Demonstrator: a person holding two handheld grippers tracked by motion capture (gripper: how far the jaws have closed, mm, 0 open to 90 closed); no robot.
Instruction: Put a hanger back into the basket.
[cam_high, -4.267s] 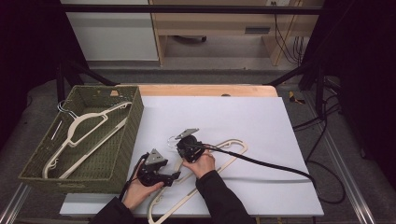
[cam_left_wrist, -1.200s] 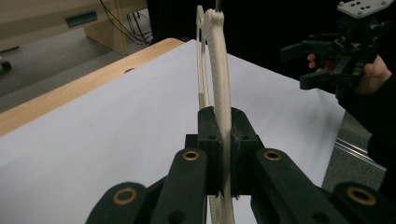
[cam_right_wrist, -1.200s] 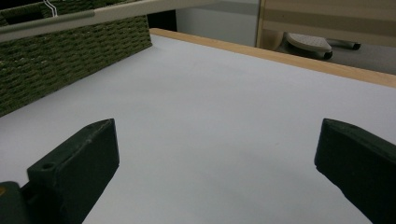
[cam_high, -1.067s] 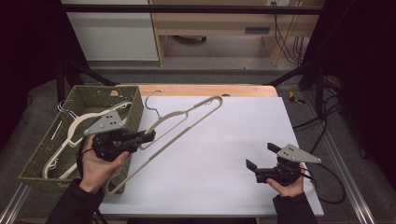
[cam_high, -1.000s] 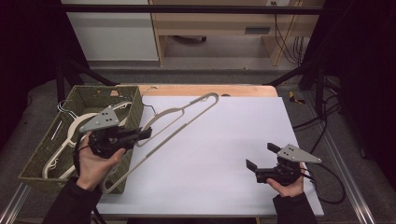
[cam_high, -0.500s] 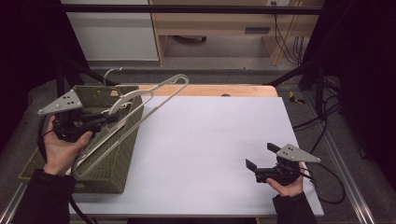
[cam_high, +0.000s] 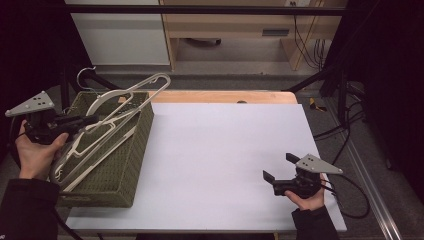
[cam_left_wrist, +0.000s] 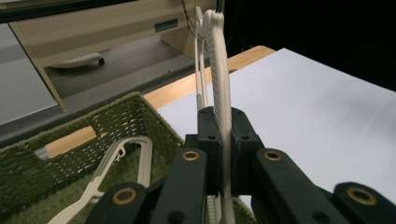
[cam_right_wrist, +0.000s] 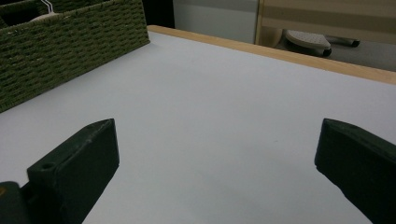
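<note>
My left gripper is shut on a cream plastic hanger and holds it tilted above the green woven basket at the table's left. In the left gripper view the jaws pinch the hanger's ribbed bar, which rises straight ahead; my left gripper is over the basket. Another cream hanger lies inside the basket. My right gripper rests low at the table's front right, open with nothing between its jaws, as the right gripper view confirms.
The white table top stretches between the basket and my right gripper. A wooden strip runs along the far edge. In the right gripper view the basket wall stands at the far left. Cables trail off the right side.
My left gripper has carried the hanger from the table's front leftward, up and over the basket. My right gripper let go of it, moved to the front right and has stayed still there.
</note>
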